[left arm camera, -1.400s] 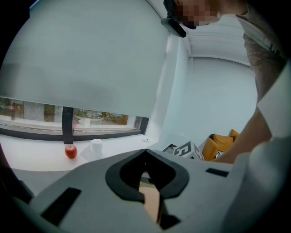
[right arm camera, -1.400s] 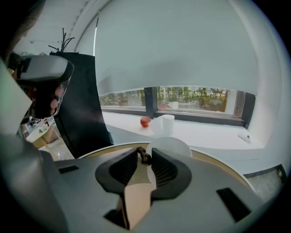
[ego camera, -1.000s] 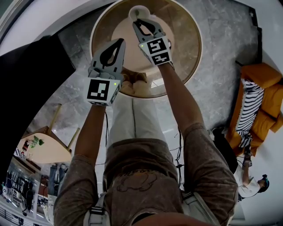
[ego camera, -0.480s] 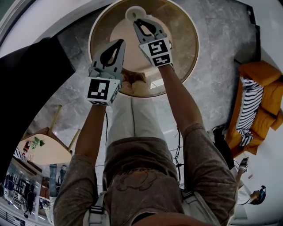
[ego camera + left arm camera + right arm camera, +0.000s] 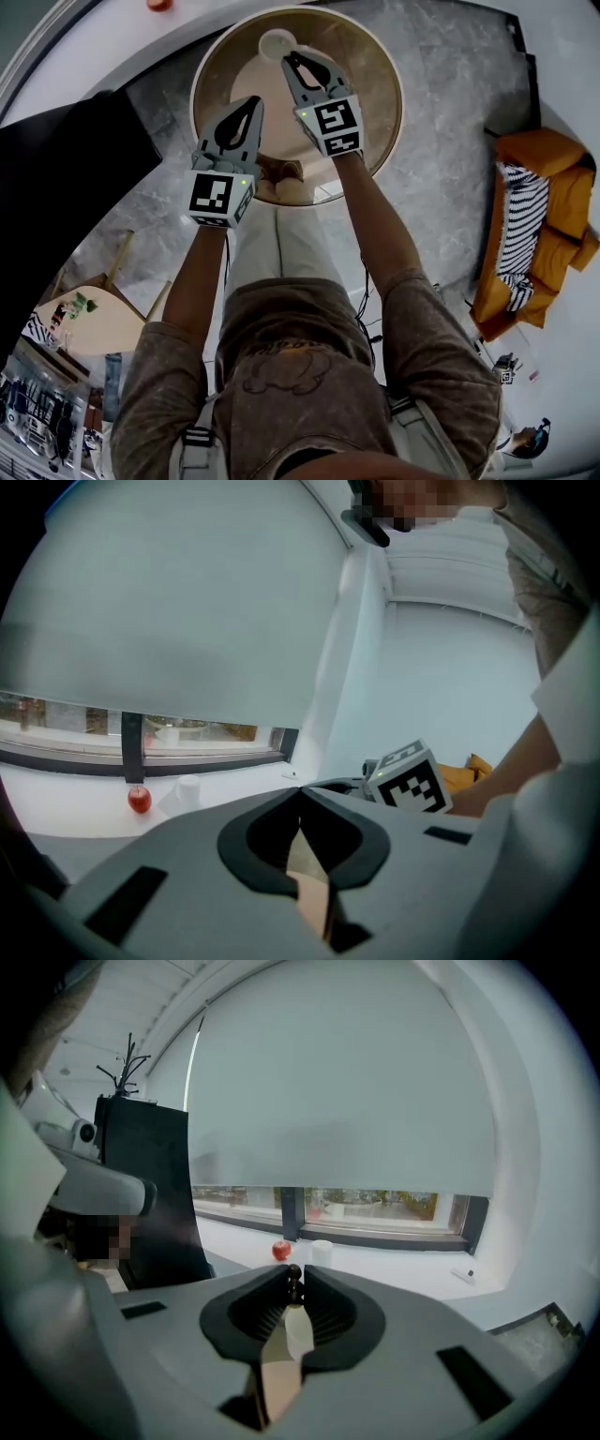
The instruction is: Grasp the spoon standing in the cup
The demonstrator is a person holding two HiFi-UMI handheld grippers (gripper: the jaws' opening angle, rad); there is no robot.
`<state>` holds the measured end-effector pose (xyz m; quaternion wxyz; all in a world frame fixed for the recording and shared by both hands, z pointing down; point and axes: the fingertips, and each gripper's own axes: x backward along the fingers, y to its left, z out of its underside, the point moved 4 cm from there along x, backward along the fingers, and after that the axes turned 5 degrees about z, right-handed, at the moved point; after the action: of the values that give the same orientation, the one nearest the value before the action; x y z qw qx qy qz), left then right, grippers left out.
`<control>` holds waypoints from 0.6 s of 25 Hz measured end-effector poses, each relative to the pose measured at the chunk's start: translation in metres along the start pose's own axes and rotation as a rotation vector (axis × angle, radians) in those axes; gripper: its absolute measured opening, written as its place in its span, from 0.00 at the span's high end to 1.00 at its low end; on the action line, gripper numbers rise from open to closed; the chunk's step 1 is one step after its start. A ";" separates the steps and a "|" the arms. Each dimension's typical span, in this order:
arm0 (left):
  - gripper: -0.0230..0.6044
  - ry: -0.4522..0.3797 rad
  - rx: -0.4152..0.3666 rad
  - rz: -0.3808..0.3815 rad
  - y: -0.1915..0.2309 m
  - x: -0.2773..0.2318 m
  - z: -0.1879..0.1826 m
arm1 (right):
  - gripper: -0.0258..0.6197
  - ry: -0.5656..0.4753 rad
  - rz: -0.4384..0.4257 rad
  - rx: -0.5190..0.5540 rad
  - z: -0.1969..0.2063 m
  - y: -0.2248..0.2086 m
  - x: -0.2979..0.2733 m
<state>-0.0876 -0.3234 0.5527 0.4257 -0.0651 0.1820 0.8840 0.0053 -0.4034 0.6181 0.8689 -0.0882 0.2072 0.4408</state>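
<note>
Holds left gripper [image 5: 254, 103] nearest, fingers clenched on nothing. Pinches the spoon [image 5: 294, 1274] by its dark knobbed end in right gripper [image 5: 293, 59] fingers, just beside the white cup [image 5: 276, 42] on the round table's [image 5: 380, 80] far side.

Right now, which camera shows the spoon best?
The right gripper view: the spoon's dark beaded handle sits pinched between the right gripper's tips. The head view shows only the cup clearly; the left gripper view misses the spoon.
</note>
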 end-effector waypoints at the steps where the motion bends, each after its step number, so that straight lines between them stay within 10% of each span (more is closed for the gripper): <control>1: 0.94 0.001 0.000 0.001 -0.003 0.003 -0.004 | 0.87 -0.012 0.002 -0.003 -0.007 0.001 0.007; 15: 0.94 -0.012 -0.041 0.007 -0.044 0.044 -0.077 | 0.87 -0.168 0.044 -0.060 -0.111 0.016 0.129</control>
<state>-0.0845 -0.2956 0.4578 0.4223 -0.0680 0.1616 0.8893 0.0288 -0.3377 0.4621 0.8702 -0.0724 0.1220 0.4719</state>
